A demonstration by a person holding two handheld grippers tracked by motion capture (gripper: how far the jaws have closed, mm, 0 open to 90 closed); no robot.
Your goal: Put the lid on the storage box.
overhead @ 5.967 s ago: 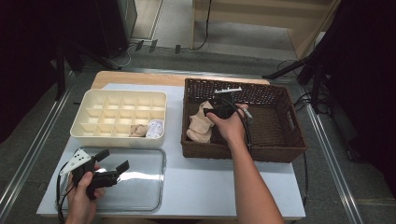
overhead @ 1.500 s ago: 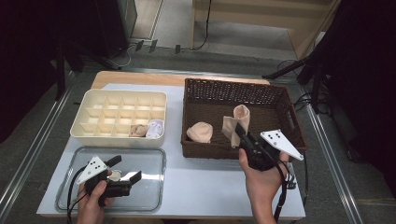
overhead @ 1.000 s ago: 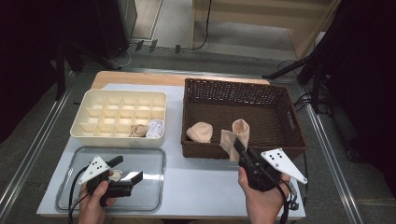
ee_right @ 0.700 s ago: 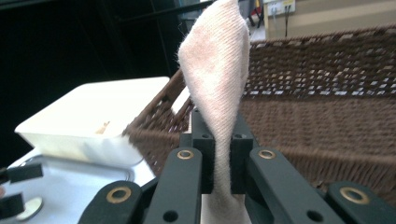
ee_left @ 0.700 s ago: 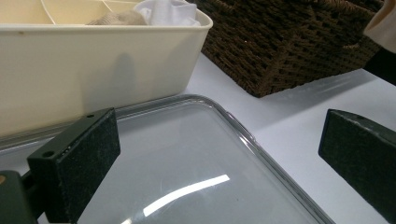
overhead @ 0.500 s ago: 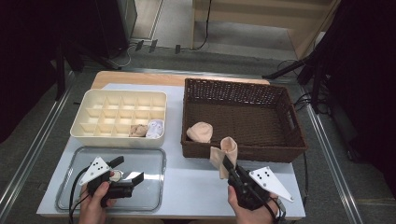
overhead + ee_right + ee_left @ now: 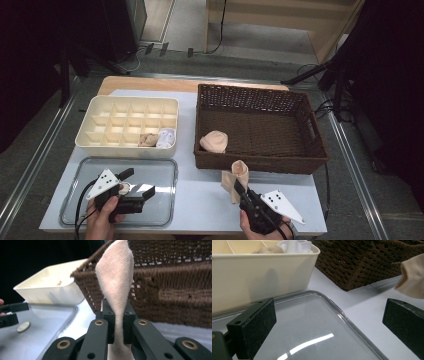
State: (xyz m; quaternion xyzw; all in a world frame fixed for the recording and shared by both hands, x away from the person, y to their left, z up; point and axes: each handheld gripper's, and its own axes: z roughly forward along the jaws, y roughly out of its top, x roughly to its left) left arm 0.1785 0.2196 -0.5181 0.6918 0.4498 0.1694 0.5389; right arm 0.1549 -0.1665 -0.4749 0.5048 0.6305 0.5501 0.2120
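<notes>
My right gripper [image 7: 240, 190] [image 7: 117, 315] is shut on a long beige sock [image 7: 238, 172] [image 7: 116, 282]. The sock stands up from the jaws, just in front of the brown wicker basket [image 7: 260, 164] [image 7: 175, 290], low over the white table. A rolled beige sock [image 7: 214, 141] lies inside the basket at its left. My left gripper [image 7: 137, 183] [image 7: 328, 327] is open, low over the clear plastic lid [image 7: 161, 170] [image 7: 312, 322], with nothing between its jaws. In the left gripper view the held sock [image 7: 413, 277] shows at the right edge.
A cream divider box [image 7: 127, 115] [image 7: 262, 272] [image 7: 50, 287] stands behind the lid, with a beige sock [image 7: 148, 140] and a white sock [image 7: 166, 138] in its front cells. A small round disc [image 7: 23, 326] lies on the lid. The table's near edge runs just below both hands.
My right gripper has carried the sock out of the basket, toward the near edge and down in front of the basket. The left gripper has stayed over the lid.
</notes>
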